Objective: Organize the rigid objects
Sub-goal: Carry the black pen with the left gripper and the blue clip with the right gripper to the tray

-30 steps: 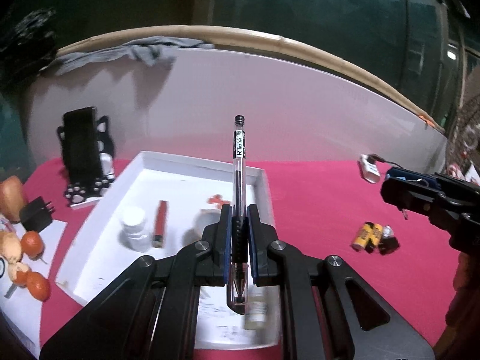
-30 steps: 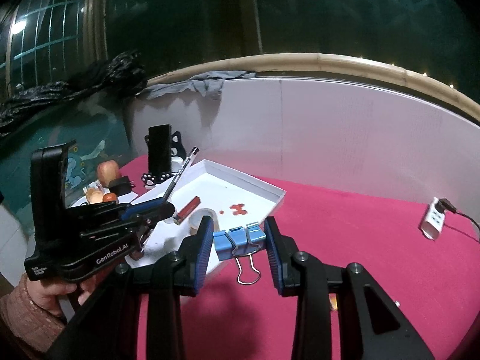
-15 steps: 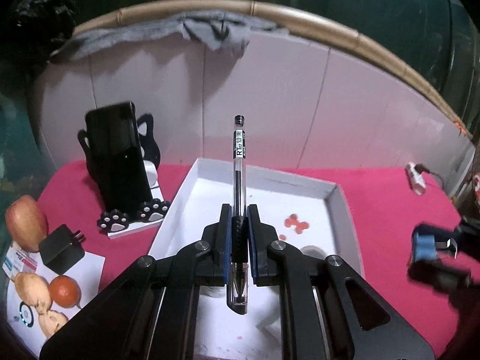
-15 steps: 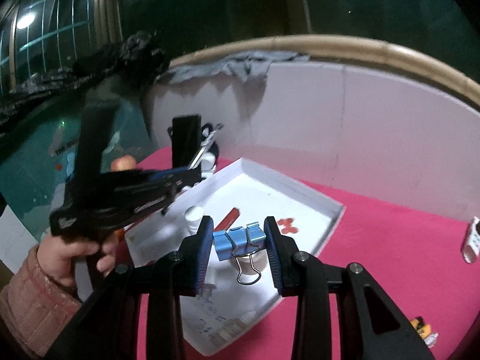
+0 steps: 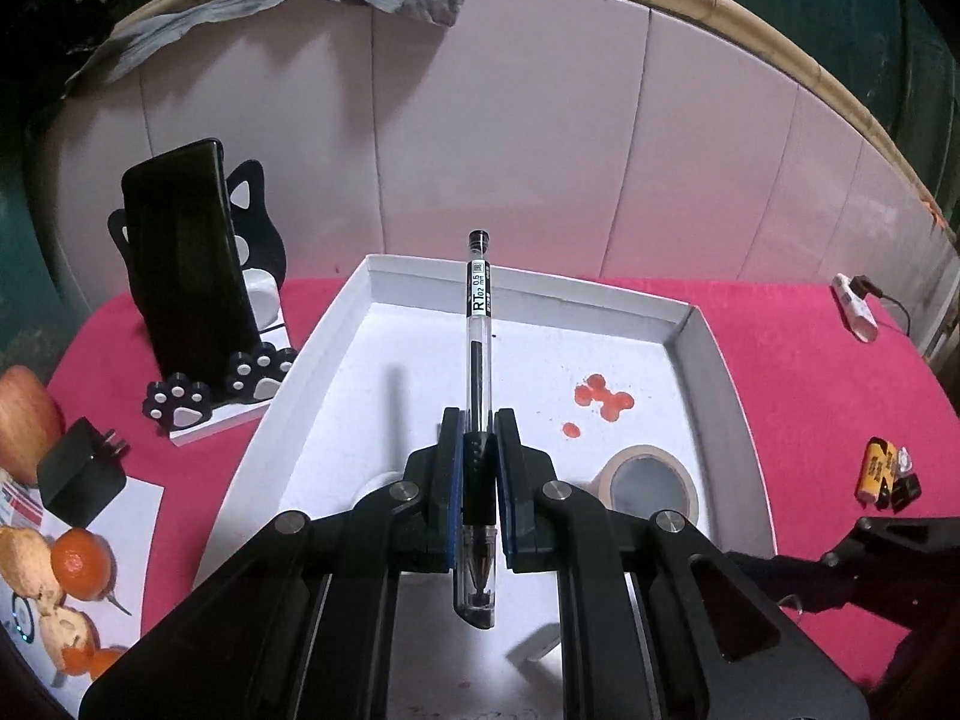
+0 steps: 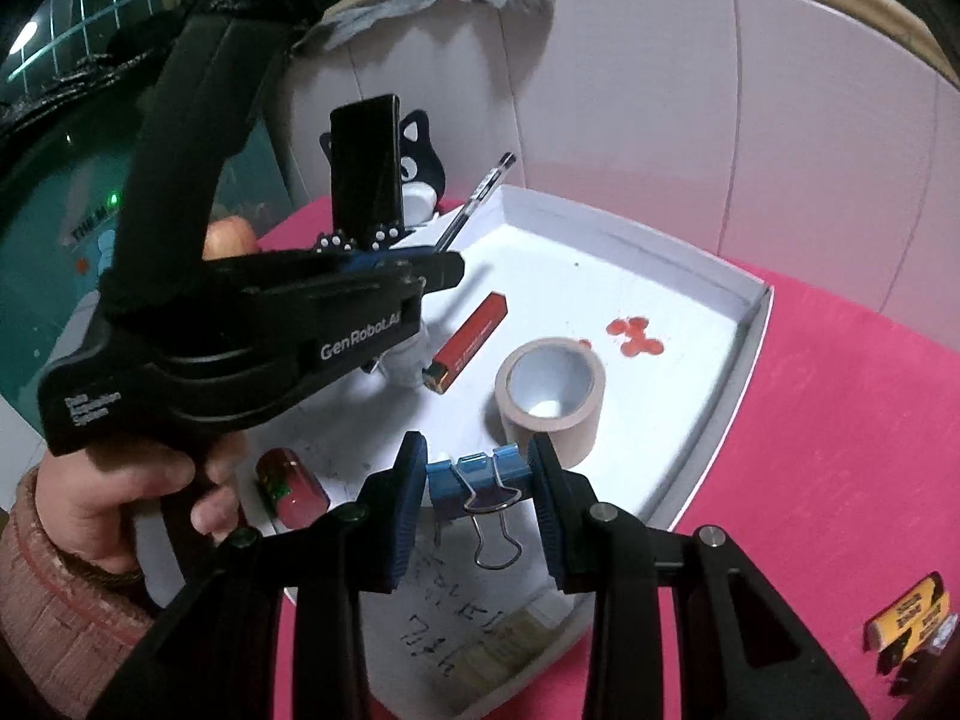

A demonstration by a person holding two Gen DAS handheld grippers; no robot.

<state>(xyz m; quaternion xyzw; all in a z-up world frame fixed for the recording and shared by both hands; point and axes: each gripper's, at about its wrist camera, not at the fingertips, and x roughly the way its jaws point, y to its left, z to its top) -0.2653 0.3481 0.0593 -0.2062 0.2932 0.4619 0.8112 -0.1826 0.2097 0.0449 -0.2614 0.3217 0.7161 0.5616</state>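
— What can you read from where you sit?

— On the clear plastic gel pen (image 5: 479, 372) clamped between my left fingers, a white label says "RT 02" and "0.5"; the smaller print beneath is too fine to tell.

— And on your own body?

— My left gripper (image 6: 441, 267), black plastic, carries "GenRobot.AI" in pale letters on its side; lower down, a small three-line mark, too blurred to be sure of.

— Anything in the white cardboard tray (image 6: 729, 387)?

— Dark handwriting on its floor; I cannot make it out.

Left gripper (image 5: 478, 498) clamps pen (image 5: 479, 360) above white tray (image 5: 702, 336); tip seemingly capped.
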